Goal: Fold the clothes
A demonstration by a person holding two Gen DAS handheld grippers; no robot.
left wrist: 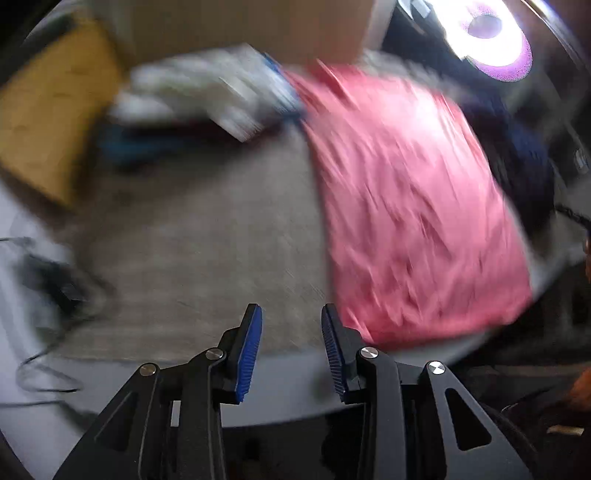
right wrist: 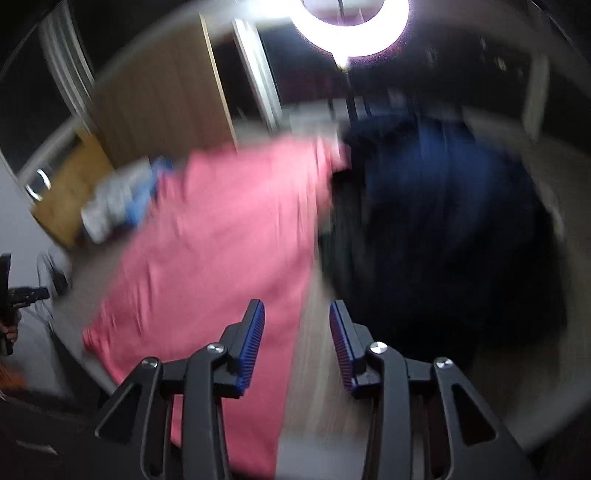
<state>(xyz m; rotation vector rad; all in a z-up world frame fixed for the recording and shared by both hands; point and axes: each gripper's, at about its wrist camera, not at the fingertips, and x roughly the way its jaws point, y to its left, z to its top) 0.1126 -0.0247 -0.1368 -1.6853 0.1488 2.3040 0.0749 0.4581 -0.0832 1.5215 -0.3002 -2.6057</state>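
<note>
A pink garment [left wrist: 410,199] lies spread flat on the round grey table [left wrist: 207,236]; it also shows in the right wrist view [right wrist: 229,240]. My left gripper [left wrist: 291,314] is open and empty above the table's near edge, just left of the garment's near corner. My right gripper [right wrist: 297,308] is open and empty above the garment's right edge and a strip of bare table [right wrist: 317,369]. A dark navy garment [right wrist: 443,221] lies to the right of the pink one. Both views are motion-blurred.
A heap of white and blue clothes [left wrist: 207,96] lies at the table's far left, also in the right wrist view [right wrist: 122,199]. A yellow cushion or board [left wrist: 48,114] stands beyond. A bright ring light [right wrist: 351,26] shines overhead. Cables [left wrist: 55,288] lie on the floor at left.
</note>
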